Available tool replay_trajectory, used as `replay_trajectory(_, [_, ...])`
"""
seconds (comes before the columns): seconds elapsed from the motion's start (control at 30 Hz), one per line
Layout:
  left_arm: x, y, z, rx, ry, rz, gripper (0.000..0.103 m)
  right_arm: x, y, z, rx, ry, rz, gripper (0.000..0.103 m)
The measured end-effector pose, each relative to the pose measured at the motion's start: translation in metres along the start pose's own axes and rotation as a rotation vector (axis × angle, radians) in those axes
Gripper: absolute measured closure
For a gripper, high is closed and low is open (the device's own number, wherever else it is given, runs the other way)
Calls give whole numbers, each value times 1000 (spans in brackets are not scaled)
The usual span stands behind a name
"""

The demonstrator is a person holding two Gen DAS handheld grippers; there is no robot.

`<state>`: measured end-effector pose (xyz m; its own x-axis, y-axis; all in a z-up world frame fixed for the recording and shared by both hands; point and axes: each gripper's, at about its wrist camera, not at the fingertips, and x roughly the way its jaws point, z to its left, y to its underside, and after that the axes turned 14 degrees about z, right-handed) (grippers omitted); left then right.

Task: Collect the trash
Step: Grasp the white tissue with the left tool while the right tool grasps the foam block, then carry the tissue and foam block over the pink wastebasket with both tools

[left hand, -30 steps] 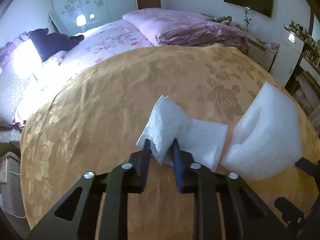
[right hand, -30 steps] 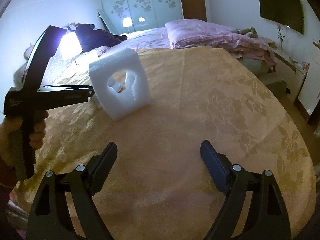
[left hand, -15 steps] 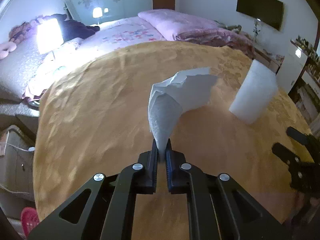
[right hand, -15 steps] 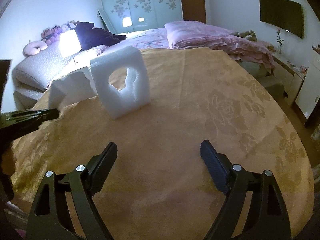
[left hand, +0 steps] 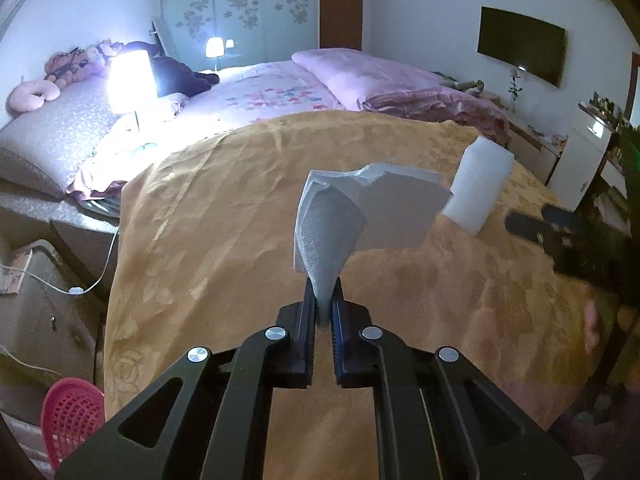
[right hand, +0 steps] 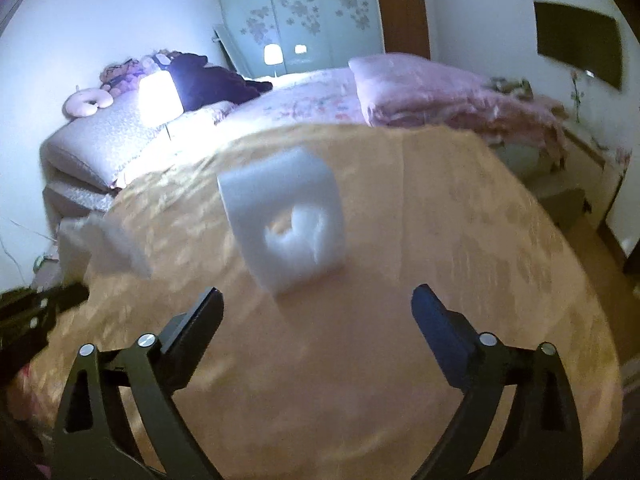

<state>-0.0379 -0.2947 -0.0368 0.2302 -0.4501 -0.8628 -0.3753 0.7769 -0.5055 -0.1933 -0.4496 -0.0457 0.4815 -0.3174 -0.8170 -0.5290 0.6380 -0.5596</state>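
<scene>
**Tissue Lifted Off the Gold Cloth**

The left gripper (left hand: 323,292) is squeezed tight on a white tissue (left hand: 340,220). The tissue sticks up out of the pinched tips and hangs in the air above the gold cloth (left hand: 224,240). It does not touch the cloth.

The right gripper (right hand: 318,304) has its jaws opening wide, with nothing between them. Bare cloth lies under them. Just past the tips, at about 12 o'clock, stands a white foam block (right hand: 288,220) with a heart-shaped dent in its face. In the left wrist view the same block sits at about 2 o'clock from the tissue, just behind it.

The cloth is a big round top, and most of it is bare, so there is lots of room. In the left wrist view its edge drops off at 9 o'clock. Down there, at about 8 o'clock, is a pink basket (left hand: 72,416) on the floor, partly cut off by the picture edge. A white cable (left hand: 60,284) runs along beside the cloth's edge.

At 12 o'clock, past the far edge, is a bed (left hand: 272,92) with a folded pink blanket (left hand: 384,80). A bright lamp (left hand: 130,80) glows at 10 o'clock. A dark screen (left hand: 522,50) hangs on the wall at 2 o'clock.

The right wrist view is blurry.
</scene>
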Motion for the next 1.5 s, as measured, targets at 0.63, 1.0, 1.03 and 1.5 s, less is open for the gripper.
replay_trajectory(0.63, [-8, 9, 16, -30, -28, -14, 96, 24, -40, 20, -125, 16, 16, 34])
replay_trajectory(1.0, [-20, 14, 24, -47, -47, -24, 96, 7, -34, 38, -131, -24, -12, 35])
replay_trajectory(1.03, [-23, 14, 25, -48, -51, -28, 96, 5, -33, 40, -131, -29, -14, 35])
replay_trajectory(1.5, [-57, 29, 52, -78, -105, -44, 96, -17, -18, 75, -170, -124, -20, 35])
